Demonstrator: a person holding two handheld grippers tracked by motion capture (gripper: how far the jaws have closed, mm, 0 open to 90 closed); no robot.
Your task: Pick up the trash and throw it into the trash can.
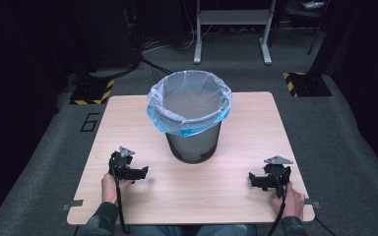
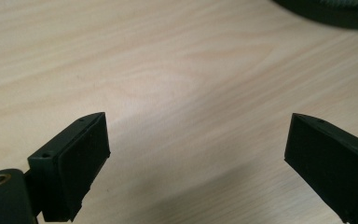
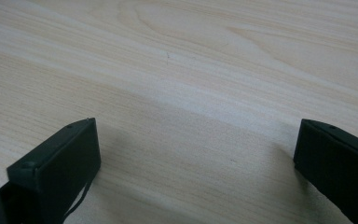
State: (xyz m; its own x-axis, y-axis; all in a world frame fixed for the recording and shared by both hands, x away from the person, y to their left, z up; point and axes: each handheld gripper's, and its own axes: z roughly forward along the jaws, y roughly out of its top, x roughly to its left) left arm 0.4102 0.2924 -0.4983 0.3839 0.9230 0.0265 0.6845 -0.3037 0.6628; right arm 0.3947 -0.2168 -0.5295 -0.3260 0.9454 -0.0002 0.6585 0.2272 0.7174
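Near the front edge of the wooden tabletop (image 1: 142, 206), the left gripper (image 1: 139, 173) and right gripper (image 1: 254, 180) rest with jaws apart, holding nothing. Farther back, centred, stands a dark mesh bin (image 1: 193, 145) lined with a translucent blue bag (image 1: 189, 115).

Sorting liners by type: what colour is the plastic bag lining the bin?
Translucent light blue plastic bag, folded over the rim of the dark mesh bin; clearest in the high view.

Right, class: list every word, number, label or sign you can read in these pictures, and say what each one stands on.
"6": a large dark outline digit on the grey floor, left of the table.
No readable print on the bin, its bag or either gripper.
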